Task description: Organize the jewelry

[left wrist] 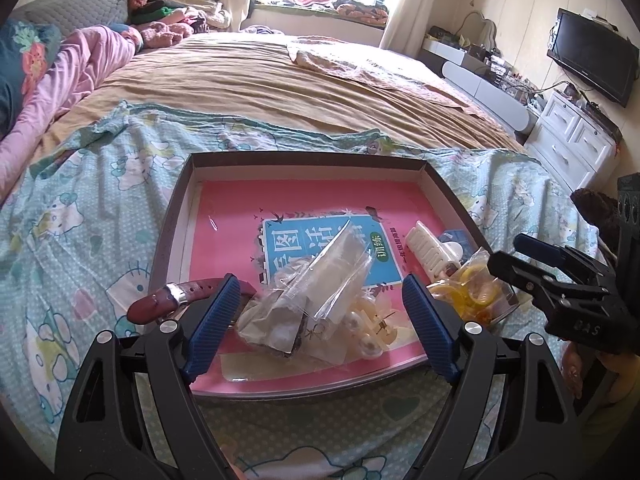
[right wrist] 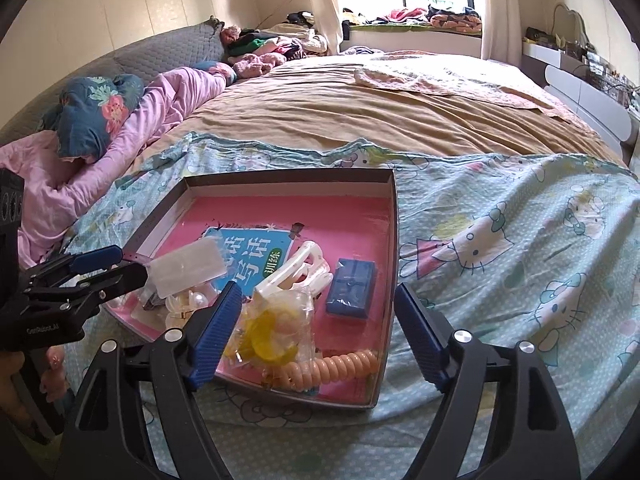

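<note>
Jewelry packets [left wrist: 308,300] and a bag of yellow rings [right wrist: 272,336] lie in a shallow pink-lined box [right wrist: 280,178] on the bed, while the left gripper [left wrist: 320,312] and right gripper [right wrist: 320,328] hover over them, jaws wide, gripping nothing.

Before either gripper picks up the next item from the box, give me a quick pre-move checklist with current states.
1. Left gripper open, nothing pinched: ok.
2. Right gripper open, nothing pinched: ok.
3. Bag of yellow rings lies free inside the box: ok.
4. Clear bags lie between the left gripper's fingers: ok.
5. Watch strap fully inside the box: not ok, it hangs over the wall.
6. Blue case shut: cannot tell.
</note>
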A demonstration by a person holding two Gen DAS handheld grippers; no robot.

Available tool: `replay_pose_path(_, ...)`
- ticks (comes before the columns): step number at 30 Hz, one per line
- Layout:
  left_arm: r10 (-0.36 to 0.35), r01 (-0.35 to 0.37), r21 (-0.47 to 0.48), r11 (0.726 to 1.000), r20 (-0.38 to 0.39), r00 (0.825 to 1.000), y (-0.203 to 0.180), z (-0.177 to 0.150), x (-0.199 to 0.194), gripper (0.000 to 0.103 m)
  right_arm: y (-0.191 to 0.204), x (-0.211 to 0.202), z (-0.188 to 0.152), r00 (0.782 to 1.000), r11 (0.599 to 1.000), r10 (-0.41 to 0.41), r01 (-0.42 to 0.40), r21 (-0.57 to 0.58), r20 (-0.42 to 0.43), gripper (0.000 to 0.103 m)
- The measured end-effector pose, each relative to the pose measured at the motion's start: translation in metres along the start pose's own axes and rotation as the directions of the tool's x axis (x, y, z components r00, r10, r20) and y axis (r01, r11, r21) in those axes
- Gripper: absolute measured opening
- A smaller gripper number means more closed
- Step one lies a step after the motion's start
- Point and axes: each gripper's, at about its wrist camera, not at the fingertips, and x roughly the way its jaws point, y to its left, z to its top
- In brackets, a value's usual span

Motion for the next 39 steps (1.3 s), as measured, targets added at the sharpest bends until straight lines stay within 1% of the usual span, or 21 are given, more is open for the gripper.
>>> replay_pose_path(1, 0.001, -0.001, -0.001, 1.0, 0.001, 1.0, 0.0, 0.0, -0.002, 0.081, 0.001, -0.004, 0.0, 1.0, 1.0, -0.003, 0.003, -0.001, 0.012, 0.089)
replay_pose_path(4, 0.004, -0.004, -0.002, 1.0, 0.005, 1.0, 0.001, 0.002, -0.007, 0.082, 0.003, -0.011, 0.001, 1.0, 1.0, 0.001, 0.0, -0.004, 0.027, 0.091)
replay_pose_path(6, 0.01, -0.01, -0.003, 1.0, 0.009, 1.0, 0.001, 0.002, -0.011, 0.086, 0.003, -0.014, 0.002, 1.0, 1.0, 0.002, -0.002, -0.006, 0.031, 0.092)
replay_pose_path(10, 0.012, -0.012, -0.01, 1.0, 0.016, 1.0, 0.001, 0.004, -0.019, 0.087, 0.005, -0.023, 0.003, 0.999, 1.0, 0.006, -0.006, -0.01, 0.044, 0.092)
replay_pose_path(11, 0.016, -0.016, -0.013, 1.0, 0.018, 1.0, 0.002, 0.004, -0.021, 0.088, 0.005, -0.024, 0.003, 0.999, 1.0, 0.007, -0.006, -0.009, 0.046, 0.093)
replay_pose_path(12, 0.018, -0.017, -0.015, 1.0, 0.02, 1.0, 0.002, 0.005, -0.023, 0.093, 0.006, -0.026, 0.003, 0.999, 1.0, 0.008, -0.008, -0.008, 0.047, 0.093)
replay_pose_path(13, 0.018, -0.018, -0.018, 1.0, 0.023, 1.0, 0.003, 0.005, -0.025, 0.094, 0.006, -0.027, 0.003, 0.999, 1.0, 0.009, -0.009, -0.008, 0.049, 0.093)
replay_pose_path(26, 0.021, -0.02, -0.016, 1.0, 0.053, 0.998, -0.002, 0.003, -0.053, 0.094, 0.016, -0.058, 0.0, 0.996, 1.0, 0.017, -0.015, -0.028, 0.088, 0.093)
replay_pose_path(37, 0.032, -0.033, 0.01, 0.999, 0.072, 0.997, -0.013, -0.014, -0.085, 0.094, 0.029, -0.088, -0.015, 0.992, 0.999, 0.029, -0.025, -0.037, 0.12, 0.093)
replay_pose_path(39, 0.035, -0.036, 0.012, 0.999, 0.075, 0.997, -0.014, -0.019, -0.091, 0.094, 0.032, -0.093, -0.02, 0.992, 0.999, 0.026, -0.022, -0.037, 0.123, 0.097)
